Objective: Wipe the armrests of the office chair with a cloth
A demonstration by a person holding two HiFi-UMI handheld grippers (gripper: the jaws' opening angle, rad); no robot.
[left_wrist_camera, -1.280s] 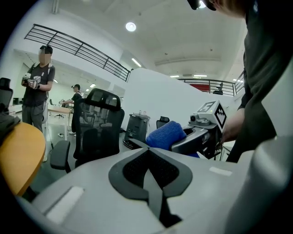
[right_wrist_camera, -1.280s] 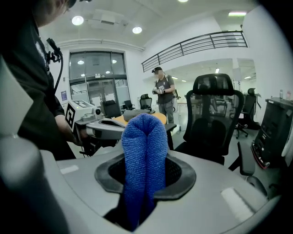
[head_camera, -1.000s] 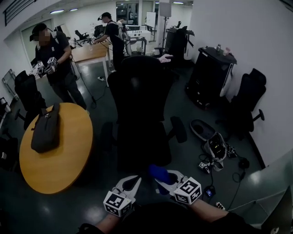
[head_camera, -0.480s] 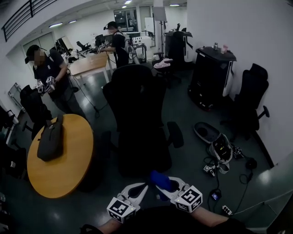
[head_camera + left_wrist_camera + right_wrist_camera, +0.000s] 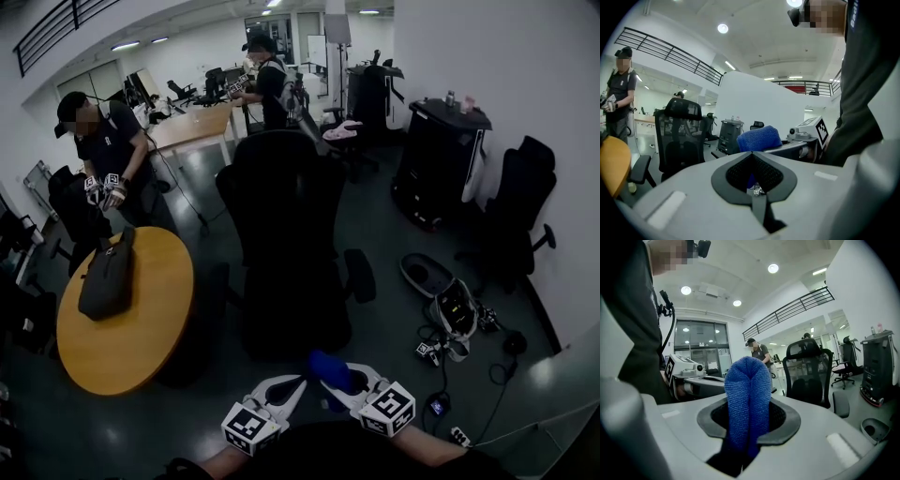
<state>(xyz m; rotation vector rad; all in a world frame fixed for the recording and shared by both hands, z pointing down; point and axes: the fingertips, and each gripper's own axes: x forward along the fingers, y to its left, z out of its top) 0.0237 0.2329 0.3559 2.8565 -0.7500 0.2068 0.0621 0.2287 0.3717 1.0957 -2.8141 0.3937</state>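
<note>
The right gripper (image 5: pixel 749 426) had its jaws clamped on a blue cloth (image 5: pixel 749 394), folded double so that a rounded hump stood out past the tips. The left gripper (image 5: pixel 751 155) had its jaws brought together with nothing between them. Both hung close together at the near edge, with the office chair (image 5: pixel 286 234) farther off and its right armrest (image 5: pixel 359 275) well apart from the cloth.

The cloth was pinched only low on its fold, so dragging it hard along an armrest would likely tug it loose. The chair might also swivel or roll away under pressure.

The cloth looked thick, soft and nubbly, and evenly blue.
</note>
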